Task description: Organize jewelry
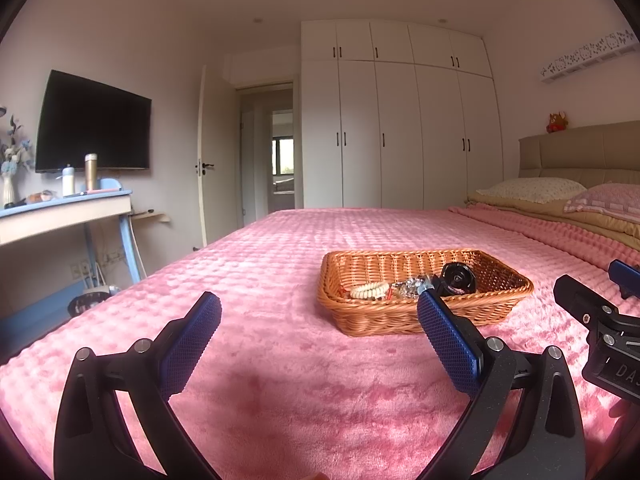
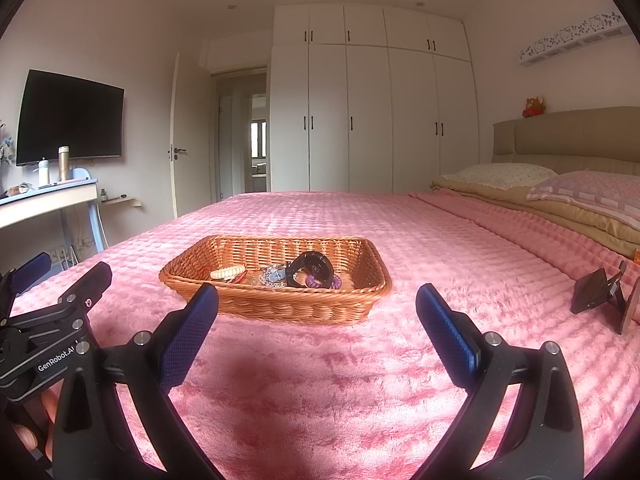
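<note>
- A woven wicker basket (image 2: 276, 300) sits on the pink plush blanket (image 2: 320, 380) covering the bed, ahead of both grippers.
- The jewelry lies inside the basket: a cream beaded bracelet (image 2: 228, 272) toward the left, a silvery chain piece (image 2: 273, 275) in the middle, a black watch (image 2: 313, 270) standing up on its band to the right, and a purple beaded piece (image 2: 320, 281) at the watch's base.
- The left gripper (image 1: 319, 322) hovers low over the blanket with its jaws spread wide and nothing between them; the basket is just beyond its right fingertip.
- The right gripper (image 2: 317, 308) also has its jaws wide apart and empty, with the basket's near rim just beyond its left fingertip.
- In the right wrist view, a small dark stand-like object (image 2: 592, 290) rests on the blanket well to the right of the basket.
- Two pillows (image 2: 500, 174) lie at the head of the bed on the right.
- White wardrobes (image 2: 368, 116) fill the far wall, and a dark television (image 2: 70, 116) hangs on the left wall above a bench (image 2: 48, 196) carrying bottles.
</note>
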